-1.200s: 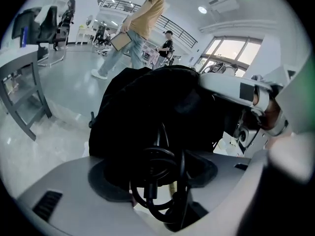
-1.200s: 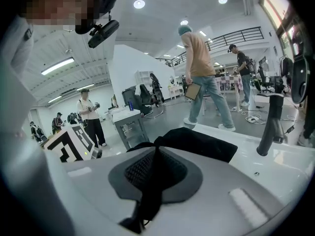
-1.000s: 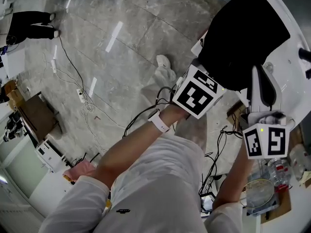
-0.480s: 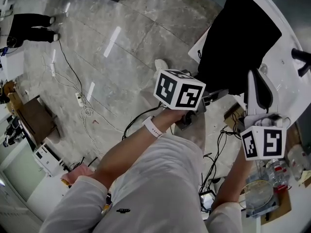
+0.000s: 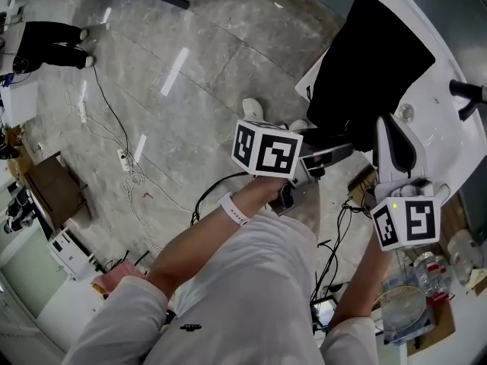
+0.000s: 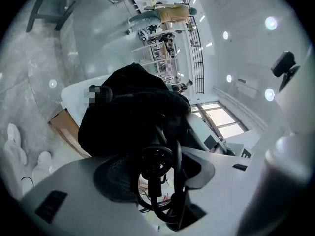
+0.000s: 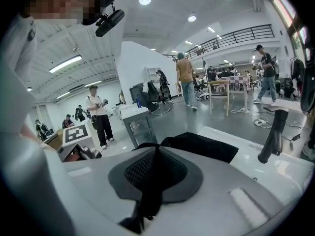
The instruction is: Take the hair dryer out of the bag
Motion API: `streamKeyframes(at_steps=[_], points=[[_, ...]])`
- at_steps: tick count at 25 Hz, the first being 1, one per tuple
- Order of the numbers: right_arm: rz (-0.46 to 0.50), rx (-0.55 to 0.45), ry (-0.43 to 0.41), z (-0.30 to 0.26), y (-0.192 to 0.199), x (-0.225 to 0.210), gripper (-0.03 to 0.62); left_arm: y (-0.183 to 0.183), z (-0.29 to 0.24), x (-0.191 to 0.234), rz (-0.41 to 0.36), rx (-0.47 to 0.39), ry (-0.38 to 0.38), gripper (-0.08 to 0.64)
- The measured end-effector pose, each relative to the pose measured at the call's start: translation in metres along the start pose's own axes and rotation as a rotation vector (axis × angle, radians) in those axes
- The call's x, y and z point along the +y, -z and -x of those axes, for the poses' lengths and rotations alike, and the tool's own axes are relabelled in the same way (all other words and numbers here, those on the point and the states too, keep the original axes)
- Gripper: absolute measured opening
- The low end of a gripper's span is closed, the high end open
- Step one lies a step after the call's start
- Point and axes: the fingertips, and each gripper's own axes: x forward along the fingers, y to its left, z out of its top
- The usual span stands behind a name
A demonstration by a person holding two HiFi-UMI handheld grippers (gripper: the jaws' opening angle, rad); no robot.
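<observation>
Close in, the left claw (image 6: 157, 167) clamps loops of black cord (image 6: 177, 163) that run up into the black bag (image 6: 128, 112) on the white counter (image 6: 74, 93); the hair dryer itself is hidden. The right claw (image 7: 155, 173) pinches a fold of that bag.

The bag (image 5: 373, 59) is black matt cloth, softly creased. The cord (image 6: 176, 171) is smooth black plastic or rubber with a faint sheen. The bench (image 5: 437, 131) is glossy, smooth white. The floor (image 5: 190, 59) is polished grey stone, mirroring lamps.
</observation>
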Motion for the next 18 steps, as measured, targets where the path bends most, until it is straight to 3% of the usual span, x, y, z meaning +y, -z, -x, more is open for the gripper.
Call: streamKeyframes(at_steps=[12, 18], points=[[0.009, 0.07, 0.021, 0.004, 0.003, 0.002, 0.031, 0.029, 0.023, -0.023, -0.033, 0.027, 0.005, 0.204], [0.019, 0.084, 0.019, 0.0, 0.001, 0.0, 0.031, 0.041, 0.034, -0.026, -0.072, 0.031, -0.027, 0.196]])
